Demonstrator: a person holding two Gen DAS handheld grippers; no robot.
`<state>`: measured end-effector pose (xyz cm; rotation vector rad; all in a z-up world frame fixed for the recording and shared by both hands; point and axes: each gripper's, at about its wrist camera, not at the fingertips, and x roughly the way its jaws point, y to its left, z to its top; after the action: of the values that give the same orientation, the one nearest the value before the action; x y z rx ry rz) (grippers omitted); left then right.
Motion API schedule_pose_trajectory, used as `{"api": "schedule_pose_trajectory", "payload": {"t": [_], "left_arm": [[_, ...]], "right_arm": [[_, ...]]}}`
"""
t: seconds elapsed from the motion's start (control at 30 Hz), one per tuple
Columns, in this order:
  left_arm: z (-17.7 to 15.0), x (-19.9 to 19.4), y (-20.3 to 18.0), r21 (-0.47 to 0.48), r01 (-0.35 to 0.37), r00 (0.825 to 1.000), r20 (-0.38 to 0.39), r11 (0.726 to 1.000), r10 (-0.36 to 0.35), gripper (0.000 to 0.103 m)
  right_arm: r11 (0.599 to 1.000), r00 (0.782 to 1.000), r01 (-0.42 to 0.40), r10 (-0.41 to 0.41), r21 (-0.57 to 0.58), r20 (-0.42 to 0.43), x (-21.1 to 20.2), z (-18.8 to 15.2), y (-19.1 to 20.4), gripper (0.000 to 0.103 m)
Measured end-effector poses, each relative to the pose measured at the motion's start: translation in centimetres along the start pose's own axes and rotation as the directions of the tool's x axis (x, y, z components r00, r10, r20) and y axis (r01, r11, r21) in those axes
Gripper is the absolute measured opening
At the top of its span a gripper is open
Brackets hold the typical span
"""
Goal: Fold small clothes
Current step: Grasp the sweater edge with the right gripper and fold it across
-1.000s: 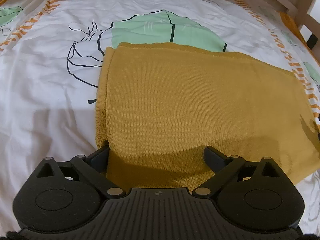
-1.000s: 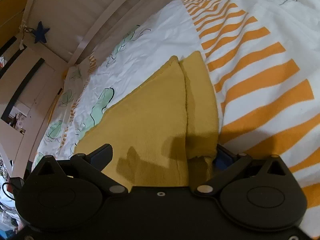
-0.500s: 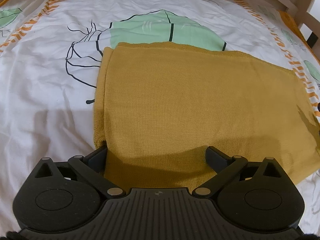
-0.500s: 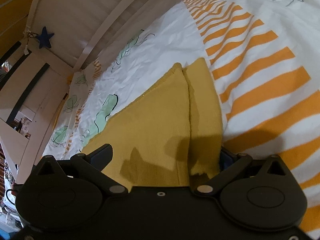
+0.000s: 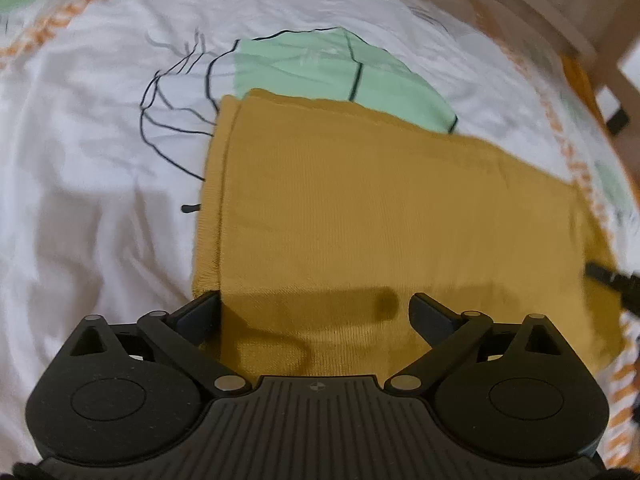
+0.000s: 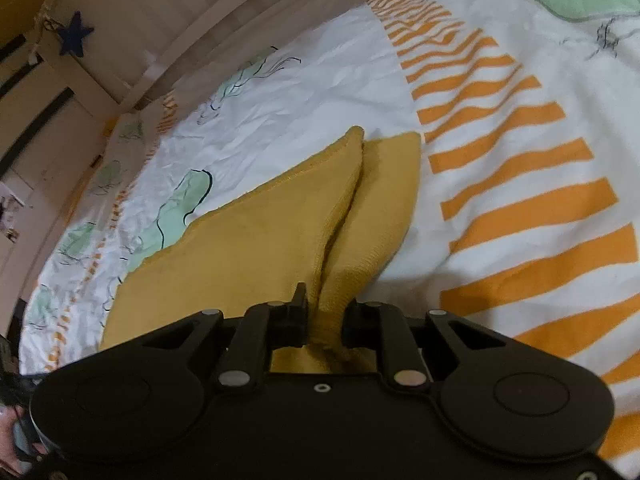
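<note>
Left wrist view: the camera sits behind the left tongs point(image 5: 316, 312) and looks steeply down, close over the yellow cloth point(image 5: 380, 216) on the bed point(image 5: 88, 200), toward the wooden frame point(image 5: 552, 12) at the far edge. Right wrist view: the camera sits behind the right tongs point(image 6: 324, 316), close to the bed point(image 6: 500, 92), tilted less steeply and looking along it toward the rail point(image 6: 192, 36). Both views share the cloth point(image 6: 256, 240); the right tongs point(image 5: 612, 280) appear at the left view's right edge.
</note>
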<state>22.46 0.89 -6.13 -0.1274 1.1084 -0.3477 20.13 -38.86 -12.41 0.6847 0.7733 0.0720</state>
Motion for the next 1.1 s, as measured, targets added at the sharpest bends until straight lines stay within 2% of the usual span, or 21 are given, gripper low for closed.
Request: {"api": "schedule_pose_trajectory", "payload": {"t": [0.07,0.17,0.33,0.4,0.73,0.97,1.1], "left_arm": [[0.5,-0.2,0.6,-0.034,0.017,1.000,-0.020,0.999,-0.017,0.093],[1.7,-0.8,1.2,-0.047,0.038,0.998,-0.041,0.998,-0.040,0.092],[4.0,-3.0,1.1,0.055,-0.012,1.000,0.015,0.998,0.011,0.092],[4.6,-3.6,1.6,0.066,-0.029,0.999,0.033,0.997,0.027,0.092],[6.5,-4.1,6.8,-0.062,-0.010,0.999,0.049,0.998,0.013,0.092],[7.5,-5.5,8.5,-0.083,-0.012,0.996,0.090,0.997,0.019,0.092],[7.8,-5.7,9.2,-0.100,0.004,0.996,0.094,0.995,0.006,0.092]], "right_arm": [[1.000,1.000,0.015,-0.015,-0.003,0.008,-0.4,0.2,0.8,0.023],[1.000,1.000,0.021,-0.021,-0.001,0.011,-0.7,0.8,2.4,0.023],[0.996,1.000,0.019,-0.020,-0.082,-0.010,-0.7,1.6,7.1,0.022],[0.995,1.000,0.008,-0.011,-0.103,-0.021,-0.4,1.7,9.1,0.022],[0.983,0.994,-0.088,0.078,-0.158,-0.073,3.5,-0.2,18.3,0.022],[0.977,0.980,-0.162,0.142,-0.142,-0.139,7.7,-2.9,23.0,0.022],[0.974,0.978,-0.158,0.132,-0.160,-0.161,9.5,-4.5,25.2,0.022]]}}
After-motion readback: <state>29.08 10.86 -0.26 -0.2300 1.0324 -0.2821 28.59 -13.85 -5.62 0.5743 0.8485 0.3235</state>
